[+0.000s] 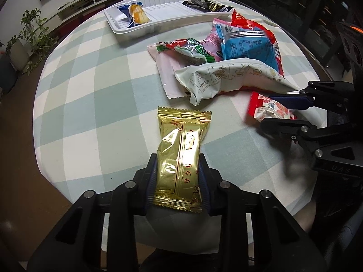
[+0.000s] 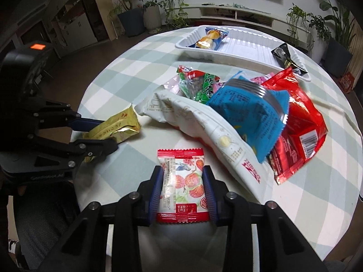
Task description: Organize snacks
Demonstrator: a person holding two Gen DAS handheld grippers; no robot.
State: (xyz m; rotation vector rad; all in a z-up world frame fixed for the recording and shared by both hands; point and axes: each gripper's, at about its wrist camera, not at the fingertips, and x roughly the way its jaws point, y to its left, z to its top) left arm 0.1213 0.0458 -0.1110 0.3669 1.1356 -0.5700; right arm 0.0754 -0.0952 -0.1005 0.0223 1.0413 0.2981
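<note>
Left claw [image 1: 178, 176], which I operate remotely, clamps the gold wafer packet [image 1: 181, 156]; right claw [image 2: 183, 191] clamps the strawberry-print packet [image 2: 182, 184]. Ahead of both, across the bench [image 1: 95, 104]: white tray [image 1: 158, 20].

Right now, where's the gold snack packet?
The gold snack packet sits between the left gripper's pads at the near table edge, left of the strawberry packet in the right gripper, short of the snack pile.

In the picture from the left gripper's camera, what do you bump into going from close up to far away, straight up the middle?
Left gripper, shiny gold foil snack packet, crumpled white paper-like pouch with printed drawings, green and red clear-plastic snack bag, long white plastic tray.
</note>
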